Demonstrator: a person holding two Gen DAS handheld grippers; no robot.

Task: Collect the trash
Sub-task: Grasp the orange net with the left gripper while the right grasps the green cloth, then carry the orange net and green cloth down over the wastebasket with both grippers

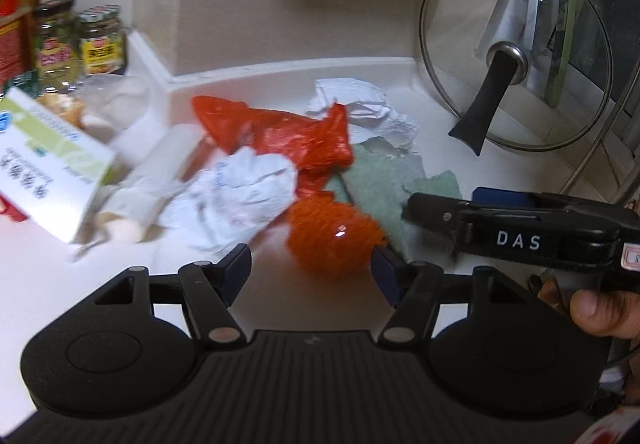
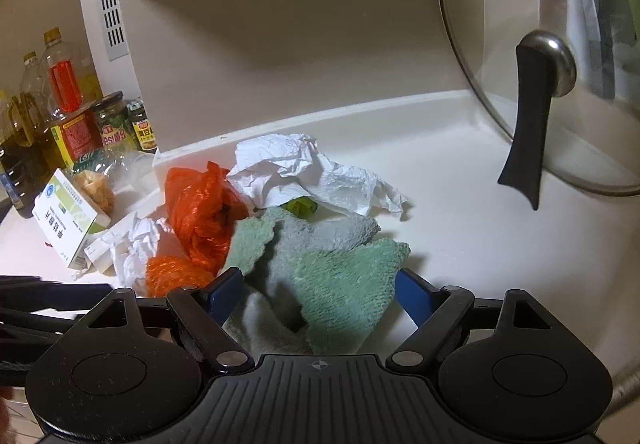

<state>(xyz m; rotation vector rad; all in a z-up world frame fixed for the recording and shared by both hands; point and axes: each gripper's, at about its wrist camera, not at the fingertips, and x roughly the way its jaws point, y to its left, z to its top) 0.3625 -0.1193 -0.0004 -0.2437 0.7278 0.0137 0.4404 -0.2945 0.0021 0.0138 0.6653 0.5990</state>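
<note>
closing in, we note both claws, left (image 1: 310, 270) and right (image 2: 318, 294), gaping, empty; we should straddle mesh (image 1: 332, 242) fully before pinching.

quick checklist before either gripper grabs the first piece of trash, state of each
1. Left gripper open: ok, nothing held.
2. Right gripper open: ok, nothing held.
3. Left lined up on trash: ok, orange mesh ball sits just ahead between its fingers.
4. Right lined up on trash: not ok, the green cloth lies between its fingers, not obviously trash.
5. Grippers apart: ok, though close side by side.
6. Glass lid out of the way: ok, propped upright at the right.
7. Trash bin located: cannot tell, none in view.
</note>
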